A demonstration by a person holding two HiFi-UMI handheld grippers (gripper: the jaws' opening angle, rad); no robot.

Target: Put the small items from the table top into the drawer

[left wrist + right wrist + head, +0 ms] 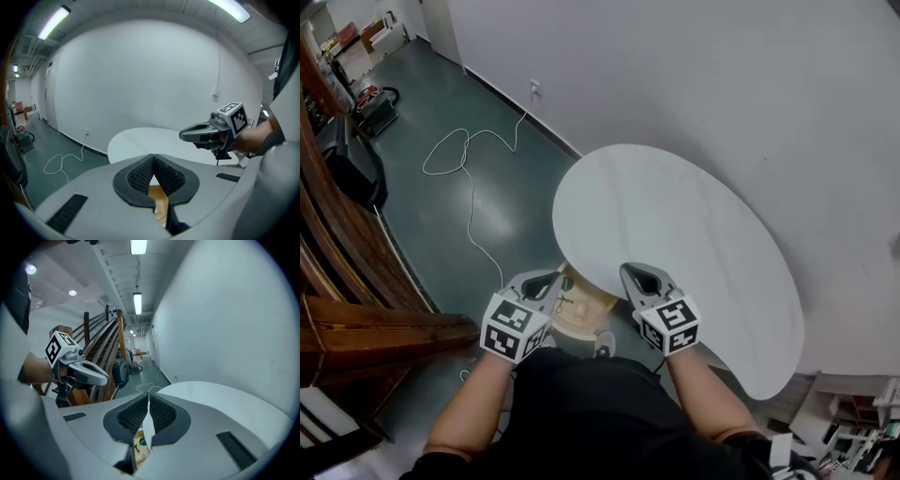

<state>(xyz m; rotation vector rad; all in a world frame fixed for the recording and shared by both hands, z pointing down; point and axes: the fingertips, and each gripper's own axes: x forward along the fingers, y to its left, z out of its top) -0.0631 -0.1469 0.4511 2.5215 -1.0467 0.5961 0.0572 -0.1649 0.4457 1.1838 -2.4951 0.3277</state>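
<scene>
The white oval table top (675,216) lies bare, with no small items on it that I can see. Under its near edge an open wooden drawer (581,314) shows a green round item (567,281) and other small things inside. My left gripper (555,277) hovers over the drawer, its jaws together and nothing between them (153,155). My right gripper (630,272) hangs over the table's near edge, its jaws all but touching and empty (148,393). Below its jaws, the right gripper view shows the drawer's wood and the green item (142,441).
A white cable (464,159) loops across the dark green floor to a wall socket (534,89). A wooden staircase (337,281) stands at the left. The white wall runs behind the table. Cluttered shelving (853,422) sits at the bottom right.
</scene>
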